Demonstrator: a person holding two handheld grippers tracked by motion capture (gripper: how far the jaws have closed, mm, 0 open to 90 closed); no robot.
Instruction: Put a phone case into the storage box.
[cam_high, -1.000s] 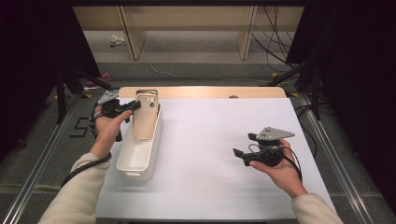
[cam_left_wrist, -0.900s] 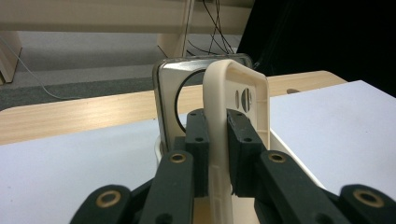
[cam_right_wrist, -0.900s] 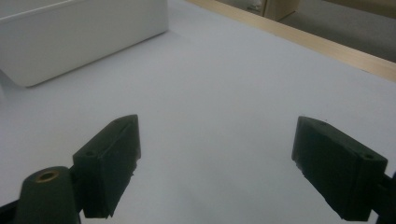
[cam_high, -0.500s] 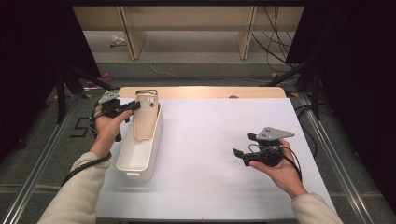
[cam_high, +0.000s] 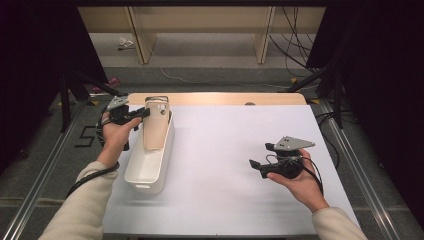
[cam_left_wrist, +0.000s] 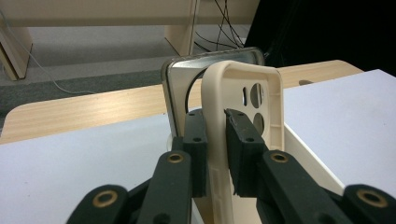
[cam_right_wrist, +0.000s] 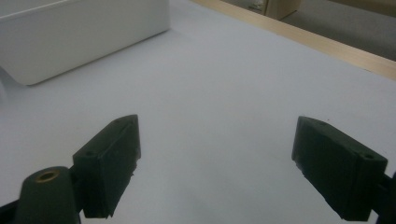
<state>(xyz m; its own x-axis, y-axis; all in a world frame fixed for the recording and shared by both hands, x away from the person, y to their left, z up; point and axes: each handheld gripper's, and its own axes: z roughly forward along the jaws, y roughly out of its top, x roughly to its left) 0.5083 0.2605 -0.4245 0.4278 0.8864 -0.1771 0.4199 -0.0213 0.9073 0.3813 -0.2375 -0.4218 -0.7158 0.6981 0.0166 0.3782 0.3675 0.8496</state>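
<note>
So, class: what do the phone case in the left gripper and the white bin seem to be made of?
Phone case: probably soft matte plastic or silicone, judging by its cream, dull surface, thin rounded rim and moulded camera cut-outs.
White bin: likely hard moulded plastic; smooth, slightly glossy walls with rounded corners.

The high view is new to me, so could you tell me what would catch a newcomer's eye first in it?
First, the cream phone case standing upright in the far end of the white bin at the table's left, pinched by the left gripper; a clear case stands just behind it. Next, the right gripper, open and empty, over the bare white table at the right.
</note>
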